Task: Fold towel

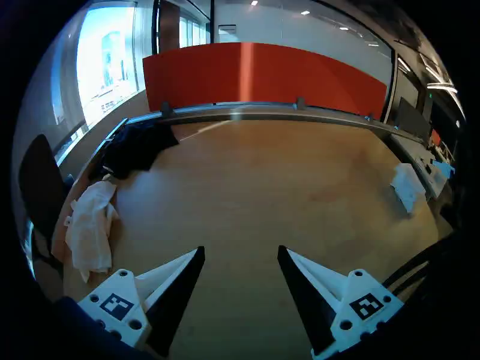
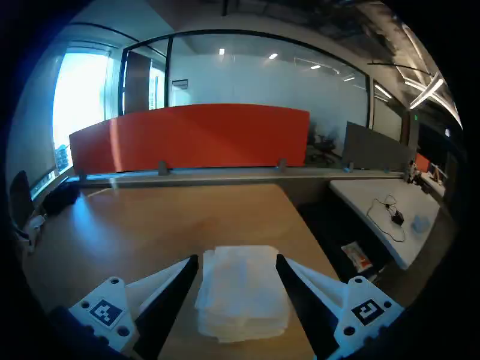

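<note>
White folded towels (image 2: pixel 243 294) between spread right tongs (image 2: pixel 236 258); left tongs (image 1: pixel 240 248) spread, crumpled towel (image 1: pixel 90 231) aside

Bare bench (image 1: pixel 258 180) at centre; crumpled white cloth (image 1: pixel 90 228) left, dark garment (image 1: pixel 135 147) upper left, white towel (image 1: pixel 409 186) right, orange divider (image 1: pixel 264 75) behind.

A folded towel (image 2: pixel 243 294) is seen lying on the table (image 2: pixel 150 222) between the spread jaws of the gripper (image 2: pixel 235 258); an orange divider (image 2: pixel 192 138) is set well ahead.
</note>
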Demonstrator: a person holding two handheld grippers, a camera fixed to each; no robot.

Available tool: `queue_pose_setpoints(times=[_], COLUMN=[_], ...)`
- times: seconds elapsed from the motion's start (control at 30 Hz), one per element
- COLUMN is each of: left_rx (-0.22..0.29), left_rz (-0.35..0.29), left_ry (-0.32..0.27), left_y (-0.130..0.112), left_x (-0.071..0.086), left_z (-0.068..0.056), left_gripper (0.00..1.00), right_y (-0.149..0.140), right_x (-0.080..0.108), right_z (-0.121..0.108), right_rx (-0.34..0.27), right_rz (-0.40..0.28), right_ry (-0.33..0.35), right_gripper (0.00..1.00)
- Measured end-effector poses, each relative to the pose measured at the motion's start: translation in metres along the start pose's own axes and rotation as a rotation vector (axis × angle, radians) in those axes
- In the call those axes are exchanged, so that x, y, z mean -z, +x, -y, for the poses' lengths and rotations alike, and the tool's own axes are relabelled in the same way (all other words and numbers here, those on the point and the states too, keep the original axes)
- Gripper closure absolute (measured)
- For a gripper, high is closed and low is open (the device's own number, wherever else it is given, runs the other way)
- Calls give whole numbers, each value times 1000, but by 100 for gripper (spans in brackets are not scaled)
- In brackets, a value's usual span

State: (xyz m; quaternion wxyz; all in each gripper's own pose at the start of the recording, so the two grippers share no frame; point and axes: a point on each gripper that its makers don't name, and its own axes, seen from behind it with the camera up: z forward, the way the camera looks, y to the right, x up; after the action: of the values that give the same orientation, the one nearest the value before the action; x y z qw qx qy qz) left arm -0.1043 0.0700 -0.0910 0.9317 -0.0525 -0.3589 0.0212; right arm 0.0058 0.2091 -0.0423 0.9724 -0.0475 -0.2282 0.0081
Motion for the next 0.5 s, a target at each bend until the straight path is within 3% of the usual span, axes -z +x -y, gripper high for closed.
queue_pose_setpoints(times=[0.5], left_rx=[11], left_rz=[-148], left_ry=[19], left_y=[51], left_x=[-9], left_z=[9], left_gripper=[10], right_y=[45], right_x=[8], right_z=[35], right_rx=[-20], right_rz=[-134], right_ry=[16], right_gripper=[0])
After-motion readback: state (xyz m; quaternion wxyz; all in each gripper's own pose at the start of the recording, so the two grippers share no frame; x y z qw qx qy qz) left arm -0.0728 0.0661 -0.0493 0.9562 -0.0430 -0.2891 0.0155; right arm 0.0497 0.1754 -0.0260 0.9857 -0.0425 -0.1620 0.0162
